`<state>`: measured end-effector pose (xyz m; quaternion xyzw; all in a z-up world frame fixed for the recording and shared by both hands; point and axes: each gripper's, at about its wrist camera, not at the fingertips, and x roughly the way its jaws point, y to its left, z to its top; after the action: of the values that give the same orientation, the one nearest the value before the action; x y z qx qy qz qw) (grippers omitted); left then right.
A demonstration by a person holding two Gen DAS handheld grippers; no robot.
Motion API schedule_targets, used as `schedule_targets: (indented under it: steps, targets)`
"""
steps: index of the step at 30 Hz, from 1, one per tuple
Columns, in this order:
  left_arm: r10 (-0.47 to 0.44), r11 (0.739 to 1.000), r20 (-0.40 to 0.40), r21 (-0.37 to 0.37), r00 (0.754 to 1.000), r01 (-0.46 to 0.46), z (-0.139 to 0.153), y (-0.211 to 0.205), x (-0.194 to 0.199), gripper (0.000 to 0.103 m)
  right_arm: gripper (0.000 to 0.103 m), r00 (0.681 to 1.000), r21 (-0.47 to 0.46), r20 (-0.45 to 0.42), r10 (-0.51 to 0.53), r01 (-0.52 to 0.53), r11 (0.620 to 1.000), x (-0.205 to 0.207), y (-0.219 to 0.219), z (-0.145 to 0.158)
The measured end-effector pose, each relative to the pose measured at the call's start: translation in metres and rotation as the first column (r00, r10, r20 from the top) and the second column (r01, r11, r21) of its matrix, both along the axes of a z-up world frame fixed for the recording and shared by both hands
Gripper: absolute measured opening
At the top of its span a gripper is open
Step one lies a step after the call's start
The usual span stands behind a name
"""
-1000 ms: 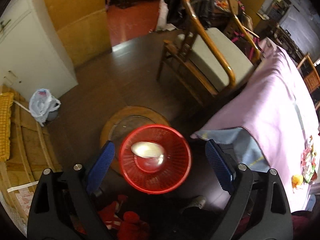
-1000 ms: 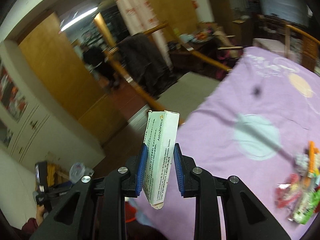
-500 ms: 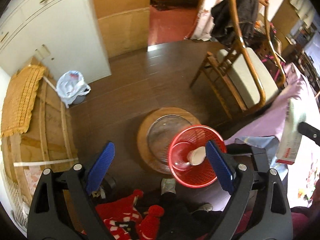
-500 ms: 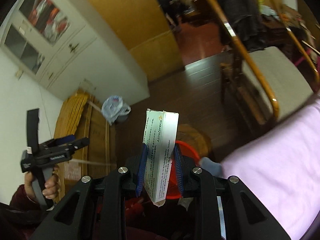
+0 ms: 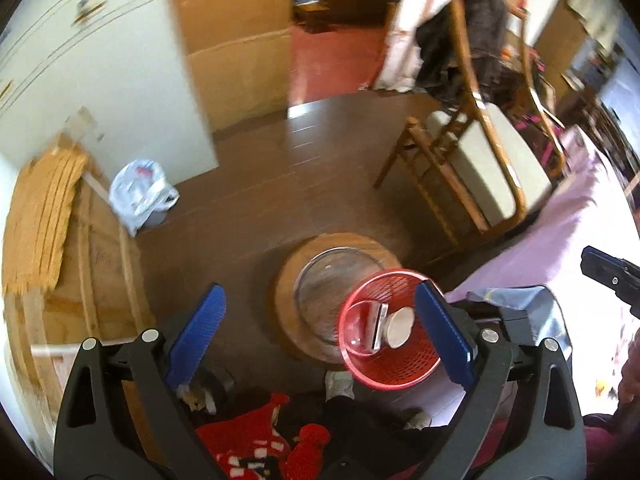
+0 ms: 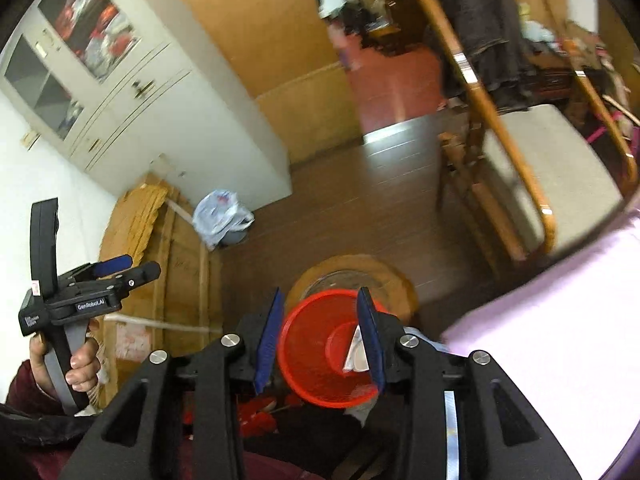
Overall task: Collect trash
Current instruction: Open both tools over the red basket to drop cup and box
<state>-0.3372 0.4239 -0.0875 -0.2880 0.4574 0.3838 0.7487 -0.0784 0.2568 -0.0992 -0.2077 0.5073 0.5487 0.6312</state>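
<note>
Carton [image 5: 378, 326] lies inside red basket [image 6: 304, 380], below right gripper [image 6: 320, 336]; jaws just opening, nothing between. Left gripper [image 5: 320, 330] spread, empty.

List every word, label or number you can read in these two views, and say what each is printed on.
"GenRobot.AI": white label on the side of the left gripper, seen in the right wrist view.
A second small white label on that gripper's rear block: too small to read.
Print on the white plastic bag: blurred, unreadable.
Box in the red basket: no lettering readable.
</note>
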Motion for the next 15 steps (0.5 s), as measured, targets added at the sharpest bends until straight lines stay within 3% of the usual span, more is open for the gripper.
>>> schedule_targets:
  steps: [4,8,15]
  targets:
    - [-0.128,0.991,0.016,0.027,0.992,0.127,0.006,-0.019,0.057,0.092,0.039,0.990,0.022,0.044,-0.133,0.132,0.991,0.035,-0.057,0.012]
    - [-0.245,0.969,0.047,0.032,0.968,0.244,0.011,-0.056,0.116,0.092,0.046,0.954,0.052,0.067,-0.293,0.290,0.956,0.073,-0.124,0.024]
    - [-0.510,0.860,0.051,0.036,0.859,0.509,0.012,-0.144,0.213,0.093,0.051,0.837,0.105,0.073,-0.542,0.534,0.839,0.117,-0.242,0.037]
